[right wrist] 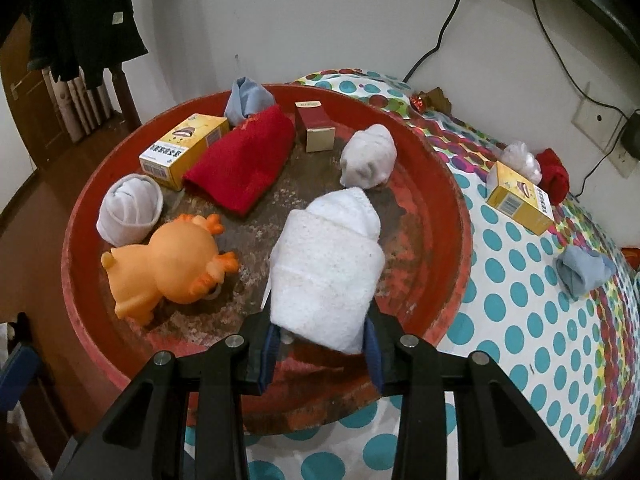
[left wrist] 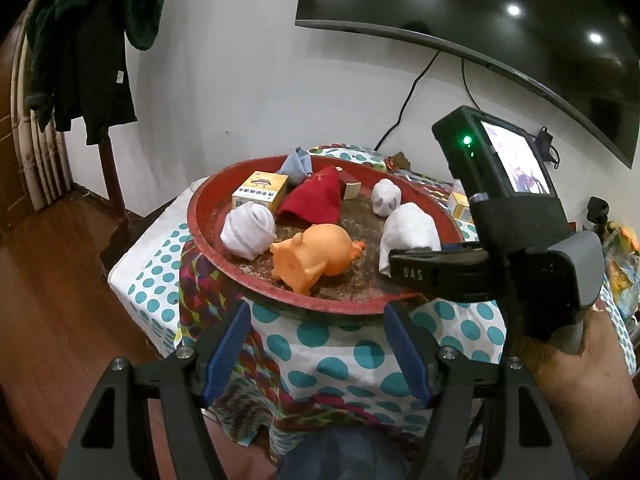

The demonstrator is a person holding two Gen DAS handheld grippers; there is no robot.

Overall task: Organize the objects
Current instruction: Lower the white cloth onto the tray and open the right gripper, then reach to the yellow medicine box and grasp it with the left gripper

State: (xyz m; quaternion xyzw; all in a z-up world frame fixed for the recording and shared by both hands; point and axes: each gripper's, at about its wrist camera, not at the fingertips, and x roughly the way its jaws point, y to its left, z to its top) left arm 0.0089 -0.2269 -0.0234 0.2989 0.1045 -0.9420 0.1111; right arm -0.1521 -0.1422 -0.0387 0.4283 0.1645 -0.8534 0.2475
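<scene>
A round red tray [right wrist: 452, 216] sits on a dotted tablecloth [right wrist: 516, 304]. My right gripper [right wrist: 320, 336] is shut on a white rolled sock [right wrist: 324, 264], whose far end lies over the tray. In the left wrist view the right gripper [left wrist: 412, 274] reaches in from the right beside that sock [left wrist: 408, 232]. The tray also holds an orange toy animal [right wrist: 176, 264], a red cloth [right wrist: 244, 164], a yellow box [right wrist: 184, 148], two more white rolls [right wrist: 128, 212] [right wrist: 368, 156], a blue-grey sock [right wrist: 248, 100] and a small red box [right wrist: 316, 126]. My left gripper [left wrist: 316, 312] hangs open and empty before the tray's near rim [left wrist: 320, 304].
On the cloth right of the tray lie a second yellow box [right wrist: 520, 200], a red sock [right wrist: 554, 176], a white ball [right wrist: 520, 160] and a blue-grey sock [right wrist: 584, 268]. A wall with cables stands behind. Dark clothes [left wrist: 92, 40] hang at left over a wooden floor [left wrist: 52, 300].
</scene>
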